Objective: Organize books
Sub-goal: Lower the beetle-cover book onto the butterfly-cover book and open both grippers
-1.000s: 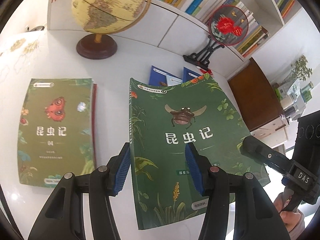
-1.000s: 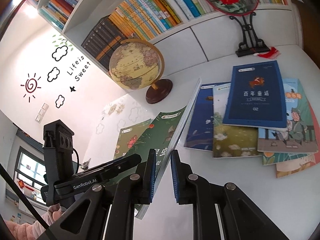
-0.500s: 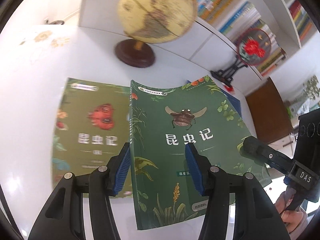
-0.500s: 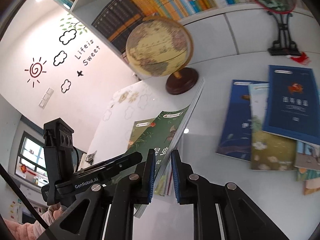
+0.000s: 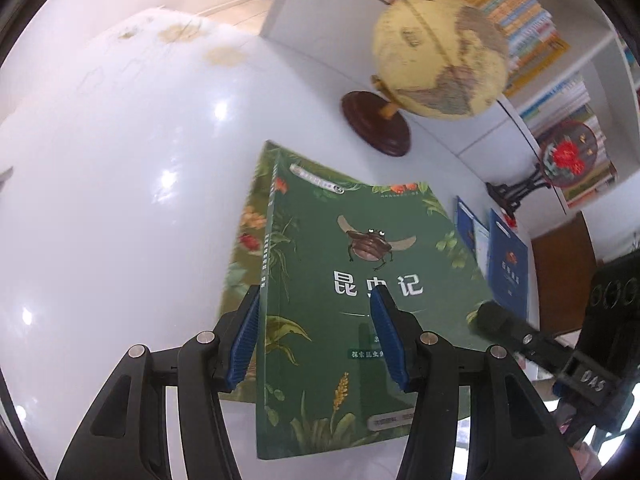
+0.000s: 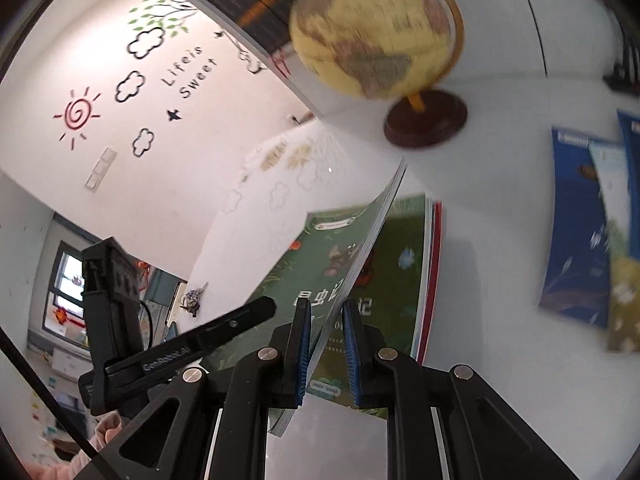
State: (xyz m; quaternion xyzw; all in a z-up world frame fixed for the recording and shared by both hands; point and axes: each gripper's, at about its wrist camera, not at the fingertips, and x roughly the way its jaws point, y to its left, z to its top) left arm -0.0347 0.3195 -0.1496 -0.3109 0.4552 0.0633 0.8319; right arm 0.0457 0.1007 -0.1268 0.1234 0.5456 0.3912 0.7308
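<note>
right gripper (image 6: pixel 326 346) fingers clamp the green beetle book (image 5: pixel 360 320); left gripper (image 5: pixel 316 336) fingers apart.

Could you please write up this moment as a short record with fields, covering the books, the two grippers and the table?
held book: green beetle-cover book, tilted, over the stack
holder: right gripper, shut on that book's edge
other gripper: left gripper, jaws wide apart, book passing between them without contact
stack below: green book lying flat on the white table
unsorted: blue books lying flat, overlapping, to the right
nearby: globe on a dark round base
blur: right wrist view is motion-blurred
</note>
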